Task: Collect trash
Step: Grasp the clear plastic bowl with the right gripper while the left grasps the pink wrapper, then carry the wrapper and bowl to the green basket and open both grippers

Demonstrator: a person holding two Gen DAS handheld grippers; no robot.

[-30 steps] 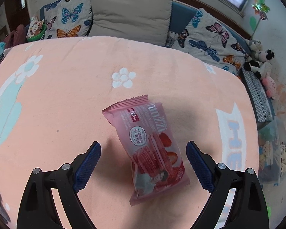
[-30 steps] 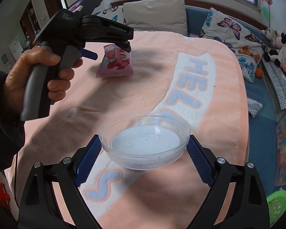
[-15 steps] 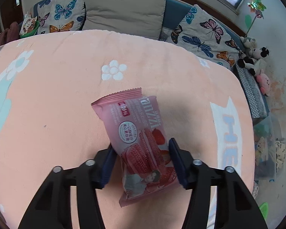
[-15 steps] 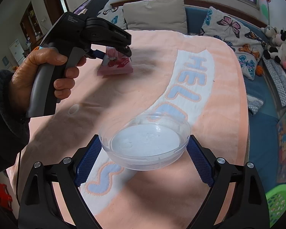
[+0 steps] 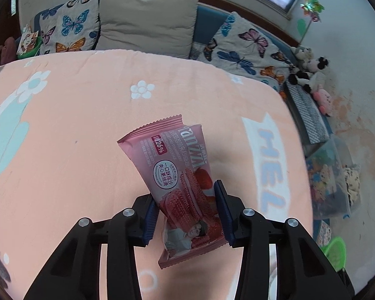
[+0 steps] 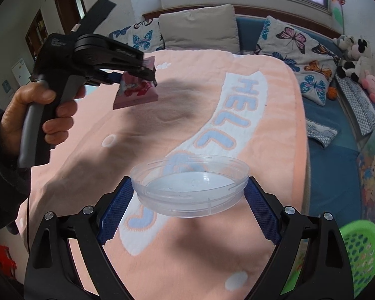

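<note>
Above the peach blanket (image 5: 62, 150), the left gripper (image 5: 186, 210) is clamped on the pink snack wrapper (image 5: 177, 175), lifted clear, while the right gripper (image 6: 188, 201) grips a clear plastic dish (image 6: 190, 187) nearby.

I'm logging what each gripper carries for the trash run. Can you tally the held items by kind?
Pink snack wrapper, in the left gripper: 1
Clear plastic dish, in the right gripper: 1
Total: 2
</note>
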